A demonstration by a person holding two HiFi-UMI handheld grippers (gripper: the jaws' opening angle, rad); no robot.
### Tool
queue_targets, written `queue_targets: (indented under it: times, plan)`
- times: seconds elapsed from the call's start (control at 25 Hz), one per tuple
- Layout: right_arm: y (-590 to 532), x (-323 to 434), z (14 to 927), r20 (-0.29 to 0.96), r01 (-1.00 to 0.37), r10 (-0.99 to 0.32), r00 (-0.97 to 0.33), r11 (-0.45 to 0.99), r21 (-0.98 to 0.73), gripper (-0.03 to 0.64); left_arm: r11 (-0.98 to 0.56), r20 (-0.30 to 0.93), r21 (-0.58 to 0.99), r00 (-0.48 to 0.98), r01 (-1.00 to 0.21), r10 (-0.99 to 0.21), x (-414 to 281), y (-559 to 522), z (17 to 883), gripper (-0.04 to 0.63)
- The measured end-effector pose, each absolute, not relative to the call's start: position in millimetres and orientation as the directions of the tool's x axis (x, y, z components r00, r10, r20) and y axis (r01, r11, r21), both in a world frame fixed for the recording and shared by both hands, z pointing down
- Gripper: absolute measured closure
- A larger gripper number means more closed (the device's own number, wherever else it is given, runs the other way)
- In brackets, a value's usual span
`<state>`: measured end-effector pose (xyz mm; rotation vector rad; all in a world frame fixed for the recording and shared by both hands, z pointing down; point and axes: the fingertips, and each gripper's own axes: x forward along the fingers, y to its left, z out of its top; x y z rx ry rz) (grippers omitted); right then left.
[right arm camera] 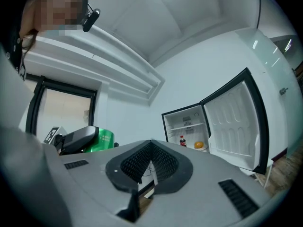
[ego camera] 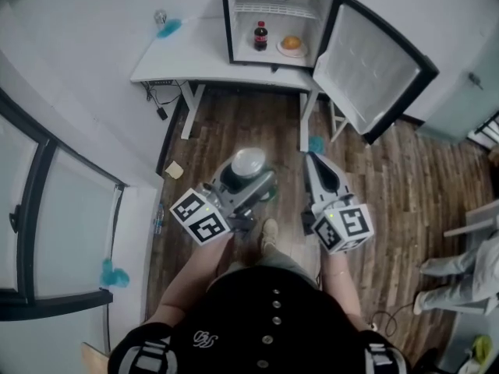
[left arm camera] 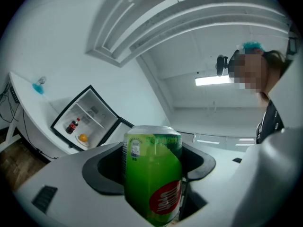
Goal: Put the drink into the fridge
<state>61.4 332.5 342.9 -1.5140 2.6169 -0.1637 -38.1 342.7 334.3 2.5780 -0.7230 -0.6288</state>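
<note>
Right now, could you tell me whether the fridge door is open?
Open: the fridge door stands swung wide, showing a cola bottle and an orange inside.

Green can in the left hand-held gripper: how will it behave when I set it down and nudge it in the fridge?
Likely rigid but dentable: the green can looks like thin metal, so the left hand-held gripper shouldn't squeeze hard. Its glossy wall may slip in the grip. A tall cylinder, it could tip, then roll, if released tilted in the fridge.

A green can [left arm camera: 154, 174] with red oval and silver top; far off, a black-framed white fridge [ego camera: 243, 22] above brown plank floor [ego camera: 390, 178].
</note>
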Motion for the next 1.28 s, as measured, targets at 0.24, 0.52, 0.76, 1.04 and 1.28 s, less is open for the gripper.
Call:
queue_targets:
  times: [0.24, 0.52, 0.76, 1.04, 1.28]
  plan:
    - [260, 76, 335, -0.046, -0.84, -0.853, -0.52, 0.52, -0.155, 0.609, -0.789, -0.311, 0.456, 0.757, -0.412, -0.575, -22, 270, 322, 0.25]
    - [188, 87, 332, -0.051, -0.814, -0.826, -0.562, 0.563, -0.143, 0.609, -0.792, -0.331, 0.431, 0.74, -0.433, -0.585, -1, 194, 312, 0.25]
    - [139, 100, 331, -0.056, -0.794, -0.805, -0.591, 0.592, -0.139, 0.609, -0.781, -0.338, 0.423, 0.719, -0.46, -0.607, 14, 145, 309, 0.25]
    - [103, 107, 339, -0.053, -0.785, -0.802, -0.595, 0.594, -0.177, 0.609, -0.757, -0.313, 0.448, 0.709, -0.476, -0.632, 19, 110, 316, 0.251]
    - [74, 107, 348, -0.042, -0.786, -0.806, -0.59, 0.586, -0.196, 0.609, -0.743, -0.284, 0.474, 0.716, -0.473, -0.637, 22, 80, 331, 0.25]
